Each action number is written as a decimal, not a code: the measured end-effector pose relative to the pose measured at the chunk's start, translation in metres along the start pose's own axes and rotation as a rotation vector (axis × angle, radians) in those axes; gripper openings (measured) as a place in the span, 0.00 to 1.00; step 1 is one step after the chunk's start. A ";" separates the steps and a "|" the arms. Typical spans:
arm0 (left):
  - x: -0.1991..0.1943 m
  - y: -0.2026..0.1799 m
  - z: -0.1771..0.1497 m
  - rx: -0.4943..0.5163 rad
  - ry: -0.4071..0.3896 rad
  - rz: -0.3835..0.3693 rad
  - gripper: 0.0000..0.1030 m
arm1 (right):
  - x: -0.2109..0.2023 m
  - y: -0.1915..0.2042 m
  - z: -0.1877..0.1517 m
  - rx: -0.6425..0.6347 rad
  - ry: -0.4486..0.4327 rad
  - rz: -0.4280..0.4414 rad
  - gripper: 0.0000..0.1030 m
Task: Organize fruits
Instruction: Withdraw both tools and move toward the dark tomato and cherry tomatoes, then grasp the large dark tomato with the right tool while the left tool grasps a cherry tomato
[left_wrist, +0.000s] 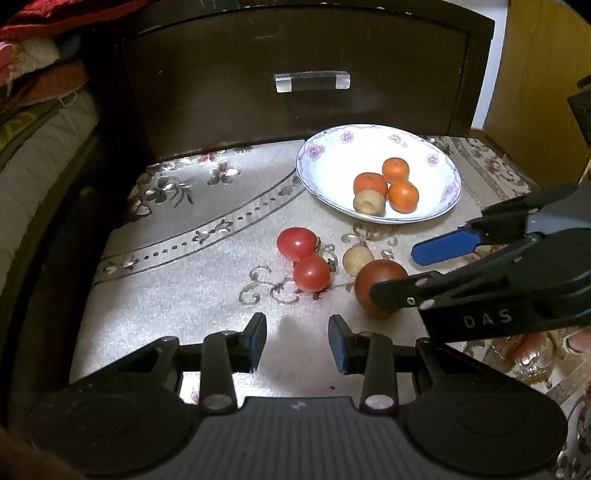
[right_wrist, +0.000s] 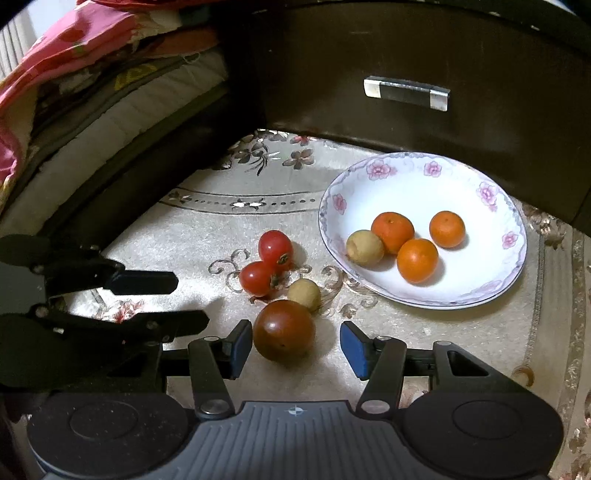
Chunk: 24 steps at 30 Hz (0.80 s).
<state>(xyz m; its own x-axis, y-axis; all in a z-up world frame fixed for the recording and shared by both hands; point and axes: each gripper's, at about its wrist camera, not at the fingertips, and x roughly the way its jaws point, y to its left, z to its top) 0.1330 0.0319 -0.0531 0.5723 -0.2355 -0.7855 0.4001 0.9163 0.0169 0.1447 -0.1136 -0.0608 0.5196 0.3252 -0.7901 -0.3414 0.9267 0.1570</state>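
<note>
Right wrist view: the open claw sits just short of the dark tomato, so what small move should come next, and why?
Probably ease the right claw forward until the dark tomato sits fully between the blue pads, then close. It is open and the tomato lies off the plate, where three oranges already rest.

Dark wood drawer (left_wrist: 295, 88) w/ handle; floral rug (left_wrist: 184, 258).

The right gripper (left_wrist: 417, 273) hides part of the dark tomato (left_wrist: 373, 280), perhaps its right side.
</note>
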 end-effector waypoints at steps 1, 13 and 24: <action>0.000 0.001 0.000 0.000 0.000 0.002 0.41 | 0.002 0.000 0.001 0.000 -0.001 -0.002 0.49; 0.002 0.012 -0.001 -0.016 0.007 0.011 0.42 | 0.015 -0.002 0.003 0.050 0.040 0.059 0.48; 0.006 0.015 0.005 -0.021 -0.001 0.025 0.45 | 0.020 0.004 0.000 0.061 0.060 0.085 0.34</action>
<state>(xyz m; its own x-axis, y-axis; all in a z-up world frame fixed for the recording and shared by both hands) 0.1460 0.0430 -0.0542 0.5830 -0.2129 -0.7841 0.3703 0.9286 0.0232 0.1540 -0.1034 -0.0759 0.4426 0.3928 -0.8061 -0.3325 0.9068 0.2593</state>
